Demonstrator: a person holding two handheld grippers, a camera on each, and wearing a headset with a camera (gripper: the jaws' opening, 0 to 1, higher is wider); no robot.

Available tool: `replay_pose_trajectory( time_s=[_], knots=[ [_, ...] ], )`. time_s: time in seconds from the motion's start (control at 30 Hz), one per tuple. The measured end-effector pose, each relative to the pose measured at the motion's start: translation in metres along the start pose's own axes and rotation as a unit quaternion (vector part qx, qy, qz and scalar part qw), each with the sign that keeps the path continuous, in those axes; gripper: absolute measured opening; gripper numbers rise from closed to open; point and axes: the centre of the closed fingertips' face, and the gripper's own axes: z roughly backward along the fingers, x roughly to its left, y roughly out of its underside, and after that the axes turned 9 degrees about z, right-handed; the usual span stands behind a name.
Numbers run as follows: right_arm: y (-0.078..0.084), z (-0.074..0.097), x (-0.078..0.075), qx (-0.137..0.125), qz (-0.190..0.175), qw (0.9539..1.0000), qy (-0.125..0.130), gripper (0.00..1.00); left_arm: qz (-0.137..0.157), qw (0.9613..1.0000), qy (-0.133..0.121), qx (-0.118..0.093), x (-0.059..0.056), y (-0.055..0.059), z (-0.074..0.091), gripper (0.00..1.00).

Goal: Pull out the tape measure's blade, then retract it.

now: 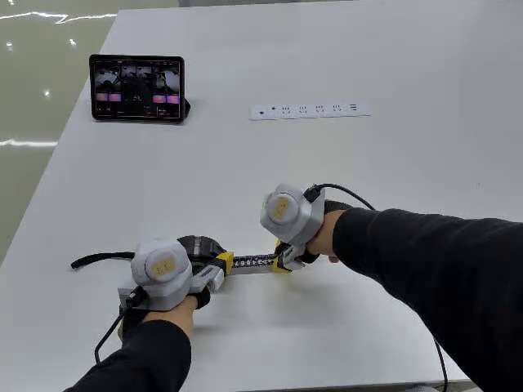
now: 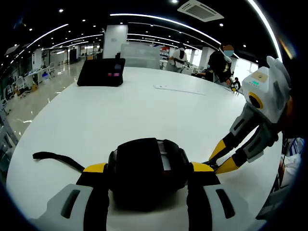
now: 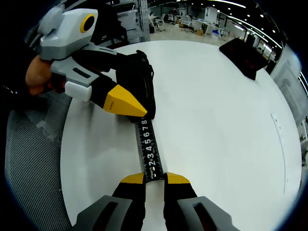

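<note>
Left gripper (image 2: 148, 168) level, jaws tight around tape measure (image 1: 201, 245); right gripper (image 3: 155, 179) tight on blade (image 3: 147, 142)

Left gripper (image 2: 149, 168), right gripper (image 3: 154, 178): jaws clamped

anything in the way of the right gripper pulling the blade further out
Nothing visible. The right gripper pinches the blade at its tip, the left gripper clamps the case, and the table around them is bare; the tablet and power strip lie far off.

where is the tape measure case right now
In the head view the black tape measure case sits low and left of centre, clamped in the left gripper, its blade running right to the right gripper.
</note>
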Motion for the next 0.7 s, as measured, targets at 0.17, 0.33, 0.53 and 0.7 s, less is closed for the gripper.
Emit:
replay_pose_trajectory(
  time_s=[0.17,0.33,0.53,0.7],
  knots=[
    [-0.0014,-0.001,-0.0002,-0.001,0.009,1.0,0.001,0.1,0.0,1.0,-0.001,0.0,-0.0001,0.0001,0.0,0.62],
    [-0.0041,-0.002,-0.0001,-0.003,0.009,1.0,0.001,0.1,0.001,1.0,0.0,0.001,-0.0003,0.0001,0.0001,0.62],
    [-0.0074,-0.0035,-0.0003,-0.005,0.006,1.0,0.003,0.1,0.002,1.0,0.0,0.002,-0.0001,0.0001,0.0003,0.62],
    [-0.0094,-0.0043,-0.0003,-0.007,0.009,0.9999,0.003,0.1,0.002,1.0,0.0,0.001,0.0,-0.0001,0.0002,0.62]
  ],
)
